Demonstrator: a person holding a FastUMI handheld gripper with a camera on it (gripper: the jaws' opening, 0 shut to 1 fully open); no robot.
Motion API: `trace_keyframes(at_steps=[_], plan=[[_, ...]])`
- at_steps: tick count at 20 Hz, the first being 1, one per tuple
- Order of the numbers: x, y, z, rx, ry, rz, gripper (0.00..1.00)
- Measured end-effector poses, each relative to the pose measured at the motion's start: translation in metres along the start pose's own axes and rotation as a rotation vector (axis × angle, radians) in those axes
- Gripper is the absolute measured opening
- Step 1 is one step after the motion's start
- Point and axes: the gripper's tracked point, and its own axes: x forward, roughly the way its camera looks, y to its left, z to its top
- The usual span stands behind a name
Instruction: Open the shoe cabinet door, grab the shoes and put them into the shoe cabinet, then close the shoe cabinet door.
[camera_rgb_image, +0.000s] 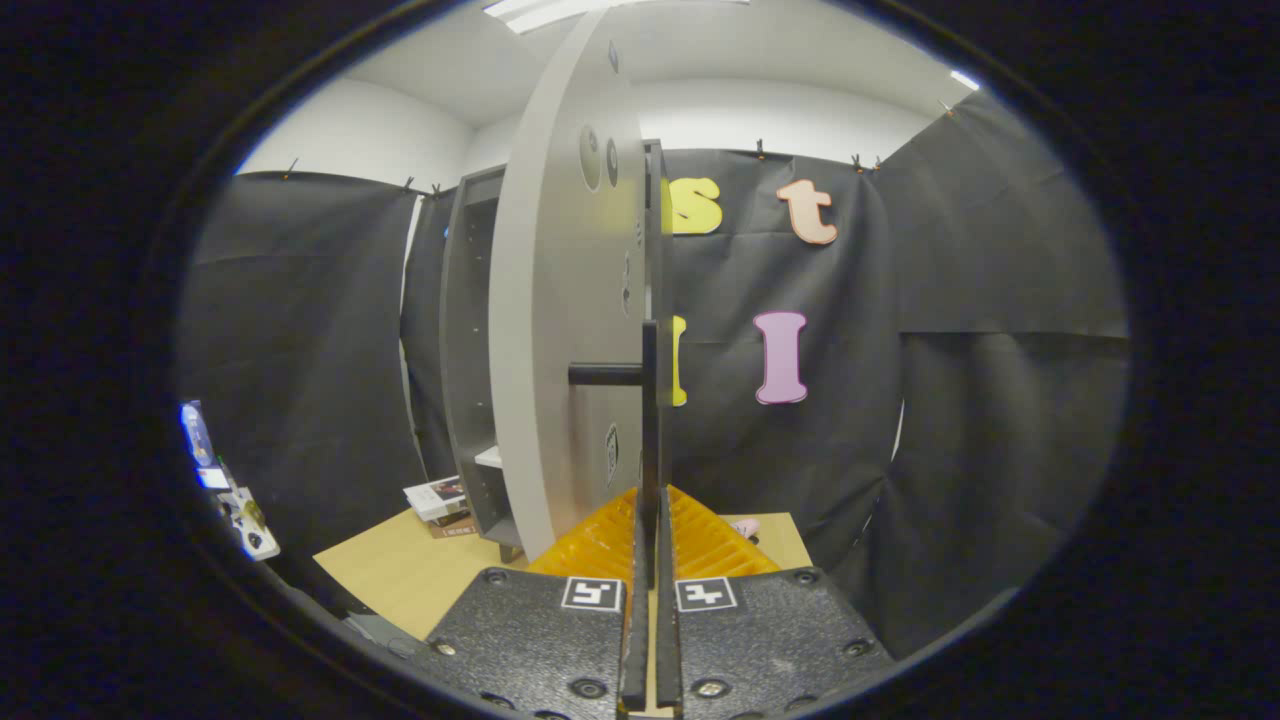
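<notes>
The grey shoe cabinet (470, 340) stands on a wooden table, and its door (565, 300) is swung out toward me, seen nearly edge-on. A black bar handle (650, 400) runs down the door's free edge on a short black stub. My gripper (650, 520) is shut on the handle, with its yellow ribbed fingers (600, 545) pressed to either side of the bar. A small pink thing (745, 527), perhaps a shoe, lies on the table just beyond the right finger, mostly hidden.
The wooden table (400, 570) carries a stack of booklets (440, 500) beside the cabinet's foot. A white shelf (490, 457) shows inside the cabinet. Some white gear (235, 510) sits at the far left past the table's corner.
</notes>
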Motion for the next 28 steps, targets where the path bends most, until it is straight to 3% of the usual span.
trace_keyframes(at_steps=[2, 6, 9, 15, 19, 24, 28], plan=[[-0.02, 0.0, -0.011, 0.079, -0.019, -0.022, 0.16], [-0.057, -0.011, -0.037, 0.172, -0.046, -0.055, 0.71], [-0.076, -0.022, -0.067, 0.189, -0.082, -0.083, 1.0], [-0.108, -0.022, -0.113, 0.103, -0.016, -0.143, 1.0], [-0.12, 0.005, -0.136, 0.096, 0.006, -0.199, 1.0], [-0.106, 0.063, -0.194, 0.175, 0.089, -0.23, 1.0], [-0.071, 0.115, -0.242, 0.079, 0.125, -0.205, 1.0]])
